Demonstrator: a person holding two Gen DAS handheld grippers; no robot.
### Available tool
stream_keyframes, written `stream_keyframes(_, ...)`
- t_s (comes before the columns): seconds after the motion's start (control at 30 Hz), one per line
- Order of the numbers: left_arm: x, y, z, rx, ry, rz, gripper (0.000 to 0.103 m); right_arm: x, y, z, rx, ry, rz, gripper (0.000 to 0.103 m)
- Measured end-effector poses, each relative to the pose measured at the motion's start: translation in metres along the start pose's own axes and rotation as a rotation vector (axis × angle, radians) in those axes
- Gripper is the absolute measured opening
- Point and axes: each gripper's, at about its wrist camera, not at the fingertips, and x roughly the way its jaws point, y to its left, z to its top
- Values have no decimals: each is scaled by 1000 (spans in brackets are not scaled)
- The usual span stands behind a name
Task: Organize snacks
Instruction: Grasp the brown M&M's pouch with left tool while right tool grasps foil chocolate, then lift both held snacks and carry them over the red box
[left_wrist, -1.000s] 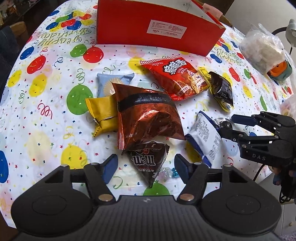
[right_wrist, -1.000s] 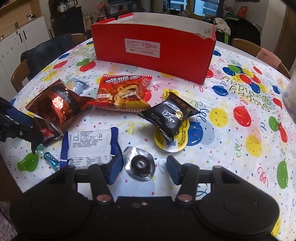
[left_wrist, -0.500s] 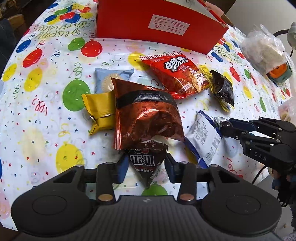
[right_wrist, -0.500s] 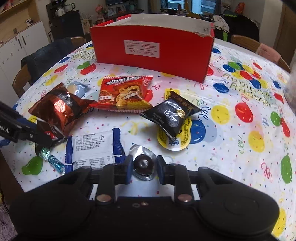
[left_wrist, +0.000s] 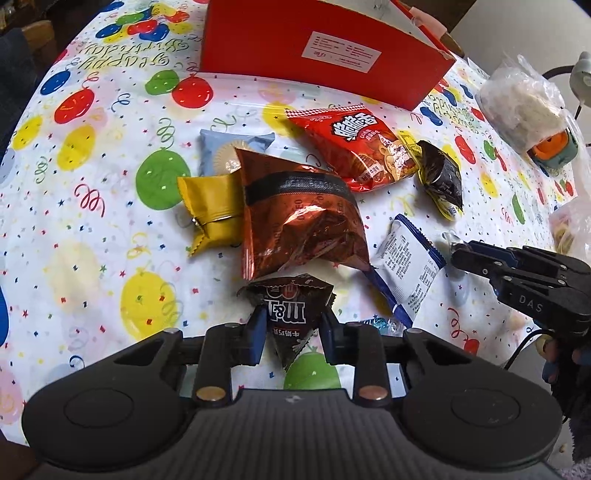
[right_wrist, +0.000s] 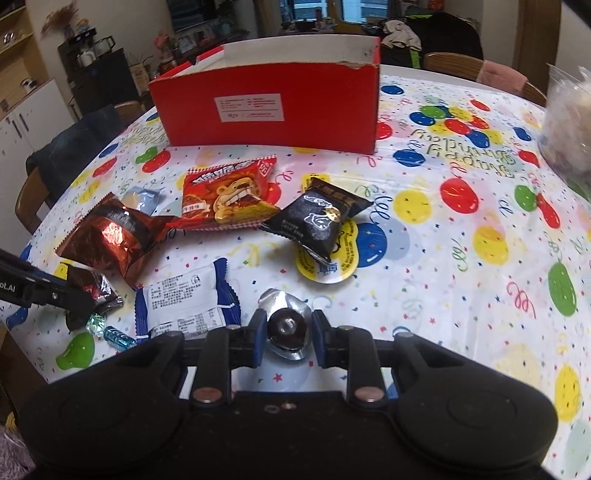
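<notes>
A dark brown M&M's packet (left_wrist: 288, 314) lies at the near table edge, partly under a copper foil bag (left_wrist: 299, 221). My left gripper (left_wrist: 291, 332) straddles it, jaws closing with the pads pressing on the packet's sides. In the right wrist view a chocolate in a silver foil cup (right_wrist: 286, 326) sits between the blue pads of my right gripper (right_wrist: 287, 332), which is shut on it. The right gripper (left_wrist: 458, 254) also shows in the left wrist view at the right. A red open box (right_wrist: 266, 107) stands at the back of the table.
On the balloon-print cloth lie a gold pack (left_wrist: 212, 206), a pale blue pack (left_wrist: 229, 147), a red snack bag (left_wrist: 354, 144), a black pack (left_wrist: 441, 177) and a white-and-blue pack (left_wrist: 406, 266). A plastic bag of food (left_wrist: 517, 96) sits far right. Chairs ring the table.
Both grippers went from open to closed. The left jaws drew in onto the M&M's packet; the right jaws closed on the foil-cupped chocolate. Neither hand shifted much.
</notes>
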Motion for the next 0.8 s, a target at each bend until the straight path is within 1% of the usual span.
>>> stream_keyframes(0.13, -6, 6, -2, -18, -7, -15, 29, -10, 1, 0, 29, -21, 1, 24)
stream_keyframes(0.27, -16, 6, -3, -13, -25, -32, 29, -21, 5, 2, 48, -42, 8, 24)
stream_keyframes(0.4, -28, 3, -4, 19, -51, -46, 29, -34, 10, 7, 61, -69, 17, 24)
stream_keyframes(0.53, -43, 1, -1, 40, -94, -67, 29, -47, 15, 17, 66, -102, 24, 24)
stream_keyframes(0.73, -64, -14, 9, 108, -176, -63, 29, -63, 22, 37, 57, -159, 34, 24)
stream_keyframes(0.8, -66, -18, 13, 129, -188, -57, 29, -66, 23, 45, 50, -175, 34, 24)
